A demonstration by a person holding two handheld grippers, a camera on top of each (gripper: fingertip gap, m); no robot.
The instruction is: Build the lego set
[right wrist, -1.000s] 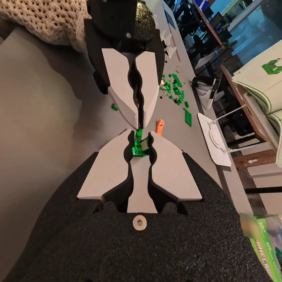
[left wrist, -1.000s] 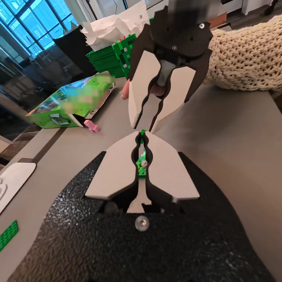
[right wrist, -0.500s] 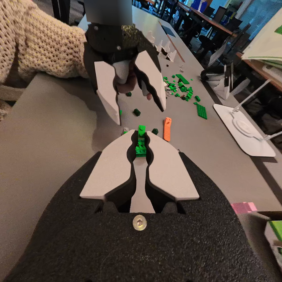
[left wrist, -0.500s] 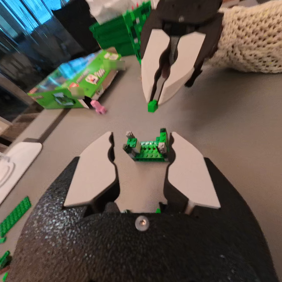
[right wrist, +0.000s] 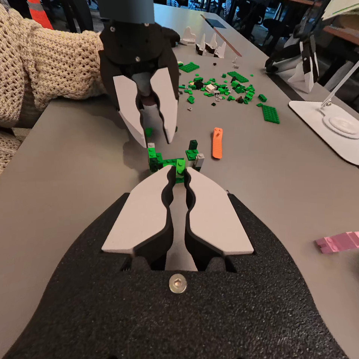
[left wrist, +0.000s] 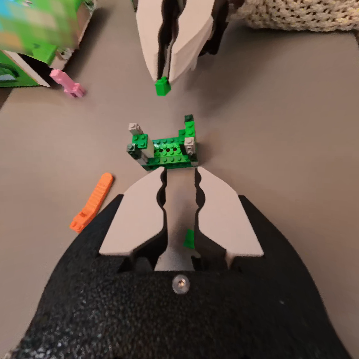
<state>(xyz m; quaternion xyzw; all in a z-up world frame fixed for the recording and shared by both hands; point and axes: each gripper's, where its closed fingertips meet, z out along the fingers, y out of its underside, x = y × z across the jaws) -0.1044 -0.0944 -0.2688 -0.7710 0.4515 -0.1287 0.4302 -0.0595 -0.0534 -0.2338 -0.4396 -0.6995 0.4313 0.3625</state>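
With the half-built green and grey brick model [left wrist: 165,147] standing loose on the grey counter [left wrist: 272,136], left gripper [left wrist: 179,171] jaws released, the right gripper [right wrist: 177,171], clenched on a small bright-green brick [left wrist: 162,89], could shove it sideways when pressing.

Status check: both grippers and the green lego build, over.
Left gripper open, empty, just behind the partly built green lego model. Right gripper shut on a small bright green brick, clear of the model. Orange brick separator lies beside it, not blocking.

Your left gripper [left wrist: 179,170] hangs just short of the green build [left wrist: 165,147], jaws parted and empty. Your right gripper [right wrist: 178,171], opposite, pinches 1 small green brick [left wrist: 162,89] at its fingertips.
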